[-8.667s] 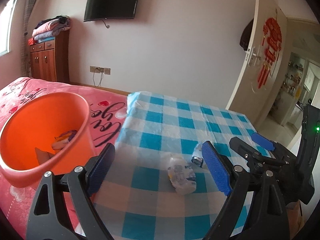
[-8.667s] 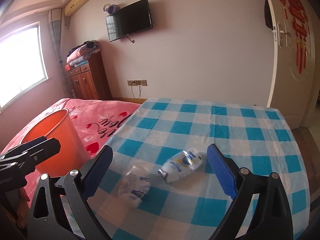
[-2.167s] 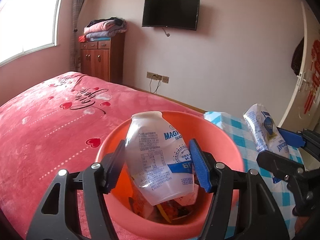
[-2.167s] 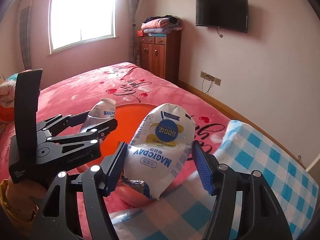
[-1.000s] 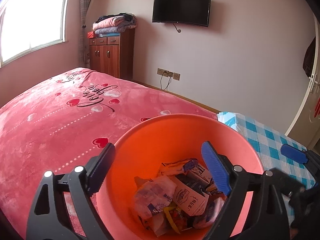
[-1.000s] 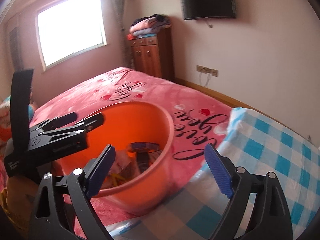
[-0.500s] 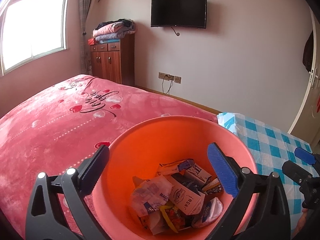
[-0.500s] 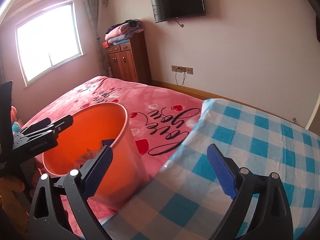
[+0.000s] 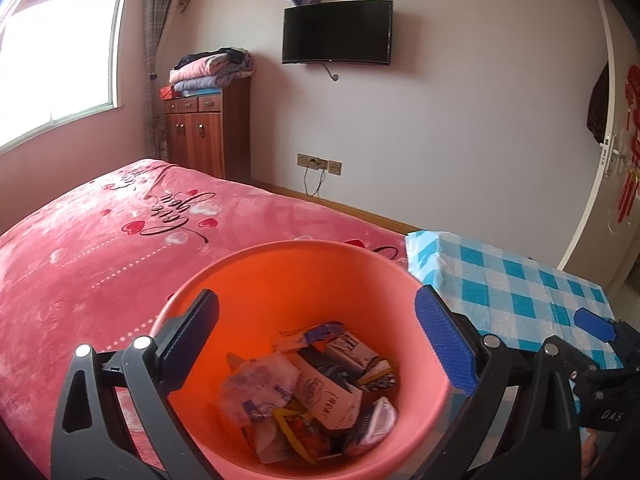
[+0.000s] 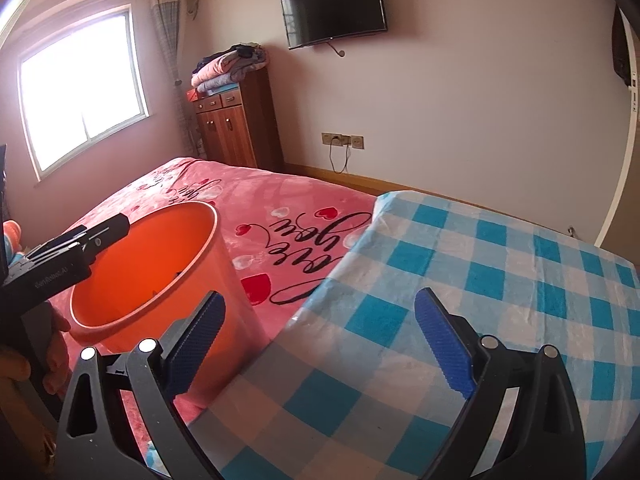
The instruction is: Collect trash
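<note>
Landmark: orange bucket (image 9: 256,280), standing upright on the pink bedspread (image 9: 100,248), mouth facing up.
Left gripper pose: left gripper (image 9: 316,336) hangs just above the bucket's near rim, tilted downward so it looks into the mouth; its two blue pads sit either side of the opening.
Left gripper state: jaws spread wide with nothing between them; they have just been opening to that width.
Right gripper pose: right gripper (image 10: 316,336) is angled downward over the near edge of the blue checked cloth (image 10: 500,280), to the right of the bucket.
Right gripper state: jaws wide apart, nothing gripped; bucket wall shows behind the left pad, cloth behind the right pad.
Hand: fingers of a hand (image 10: 52,356) wrap the left gripper's handle at the bucket's left side, seen from the right wrist view.
Trash: heap of packets and wrappers (image 9: 312,388) lies on the bucket's bottom, below and between the left gripper's pads, touching neither.
Trash orientation: pieces lie jumbled; a white pouch (image 9: 260,388) lies flattened on the left of the heap, a small printed carton (image 9: 332,396) slants from upper left to lower right beside it.
Cloth relative to bucket: checked cloth starts just right of the bucket; no trash is visible on it.
</note>
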Available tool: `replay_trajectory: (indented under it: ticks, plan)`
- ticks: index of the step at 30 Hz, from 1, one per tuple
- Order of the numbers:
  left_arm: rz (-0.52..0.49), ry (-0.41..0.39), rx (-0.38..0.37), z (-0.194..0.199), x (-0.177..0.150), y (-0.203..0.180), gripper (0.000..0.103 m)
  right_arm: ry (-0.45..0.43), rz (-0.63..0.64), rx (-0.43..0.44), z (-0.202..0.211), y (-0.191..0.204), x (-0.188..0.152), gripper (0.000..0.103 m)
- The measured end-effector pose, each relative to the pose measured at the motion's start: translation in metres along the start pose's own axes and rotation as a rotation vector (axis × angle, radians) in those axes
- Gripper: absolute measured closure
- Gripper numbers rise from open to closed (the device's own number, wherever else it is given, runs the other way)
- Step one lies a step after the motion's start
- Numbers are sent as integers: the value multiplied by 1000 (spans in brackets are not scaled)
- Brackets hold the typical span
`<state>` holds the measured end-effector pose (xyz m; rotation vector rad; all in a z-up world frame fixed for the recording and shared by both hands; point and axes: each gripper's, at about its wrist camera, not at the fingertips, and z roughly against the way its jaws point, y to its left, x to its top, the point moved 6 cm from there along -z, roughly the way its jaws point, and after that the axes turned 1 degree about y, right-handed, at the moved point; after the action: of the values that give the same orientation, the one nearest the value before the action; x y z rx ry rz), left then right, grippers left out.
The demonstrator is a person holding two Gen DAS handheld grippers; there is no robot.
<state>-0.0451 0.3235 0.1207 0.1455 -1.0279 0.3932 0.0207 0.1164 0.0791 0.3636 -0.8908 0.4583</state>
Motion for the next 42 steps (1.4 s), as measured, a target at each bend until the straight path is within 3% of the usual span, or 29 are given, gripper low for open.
replay_trajectory:
  ticks: [19,30,42]
  plan:
    - [-87,-10,-102,10,-11,-94,4,-30,-114,-121,31,-81,-32,8]
    - [-165,1,-161,13,-28,-150,4,-48,-189,-171,51,-126,-53,8]
    - [-234,41,-235,11,-55,-209,4,-52,-214,-285,72,-169,-83,8]
